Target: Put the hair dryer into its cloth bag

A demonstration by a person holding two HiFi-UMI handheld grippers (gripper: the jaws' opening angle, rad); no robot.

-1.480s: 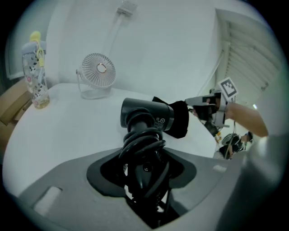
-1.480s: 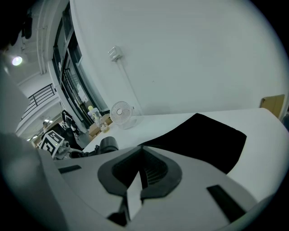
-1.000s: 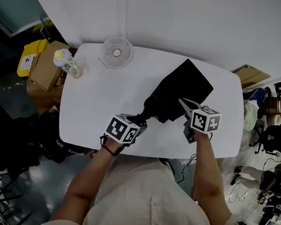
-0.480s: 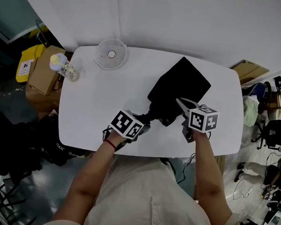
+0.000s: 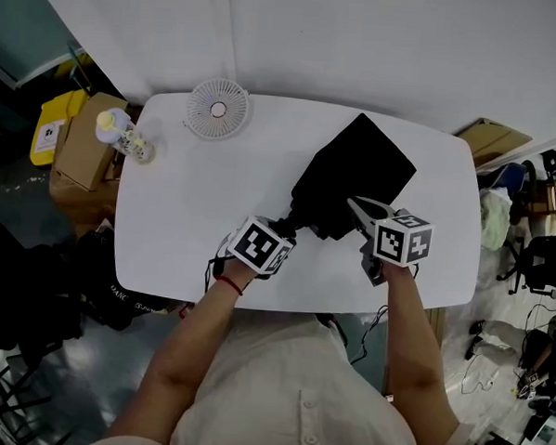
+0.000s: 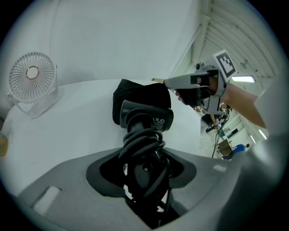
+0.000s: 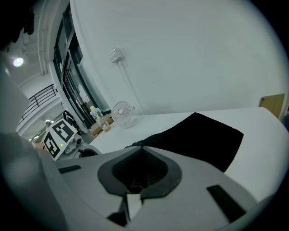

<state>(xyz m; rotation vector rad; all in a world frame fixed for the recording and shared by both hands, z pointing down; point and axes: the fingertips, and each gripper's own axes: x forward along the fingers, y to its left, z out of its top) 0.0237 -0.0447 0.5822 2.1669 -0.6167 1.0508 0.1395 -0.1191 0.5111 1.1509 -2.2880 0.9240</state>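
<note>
Your left gripper (image 5: 279,234) is closed partway on the dryer (image 6: 145,118), gripping it by the handle. The black cord (image 6: 141,146) is wound round that handle and sits right between the jaws. Just ahead of those jaws the dryer's barrel lies crosswise, low over the white table (image 5: 195,203). It is right at the mouth of the black bag (image 5: 357,173), and you cannot tell how much of it is inside. To the right of your left gripper, and close to it, your right gripper (image 5: 353,204) has its jaws pressed together on the near rim of the bag, holding that edge up above the barrel. Beyond your right jaws the rest of the bag stretches away flat on the table, slanting off to the right. Well ahead and to the left of your left gripper a small white fan (image 5: 217,110) stands near the table's far edge. Farther left again, at the table's corner, there is a small bottle (image 5: 125,134), well apart from both tools.
</note>
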